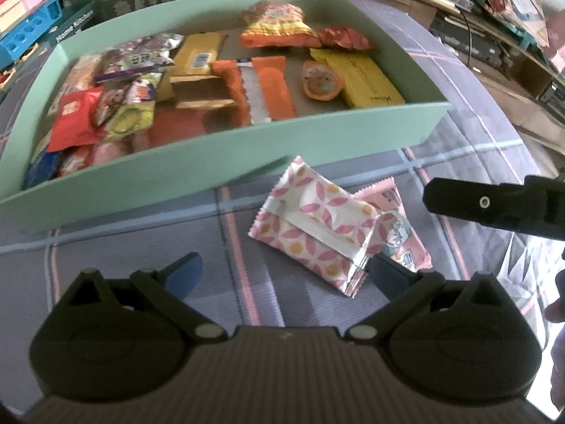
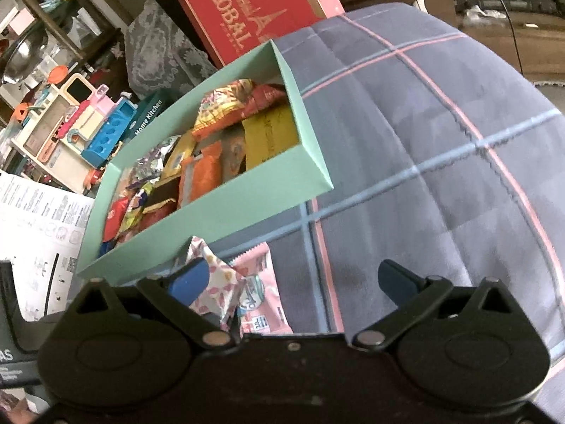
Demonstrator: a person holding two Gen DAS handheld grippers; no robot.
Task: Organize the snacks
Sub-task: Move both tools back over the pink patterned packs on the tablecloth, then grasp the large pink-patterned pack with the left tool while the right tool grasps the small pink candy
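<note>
Before green box (image 1: 226,155): patterned packet (image 1: 314,226) lies diagonal; both claws (image 1: 286,275) (image 2: 300,282) spread.

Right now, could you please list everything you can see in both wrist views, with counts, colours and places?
Tray: one, mint green, on the bedspread, holding many mixed snack packets.
Patterned packet: one, white with pink petals, on the bedspread in front of the tray, lying over the pink packet.
Pink packet: one, pink, partly under the patterned packet.
Bedspread: one, grey-blue with pink and pale blue lines, under everything.
Red box: one, red with gold lettering, behind the tray.
Toy kitchen set: one, multicoloured, left of the tray.
Left gripper: open, over the bedspread, near the patterned packet.
Right gripper: open, right of the packets.
</note>
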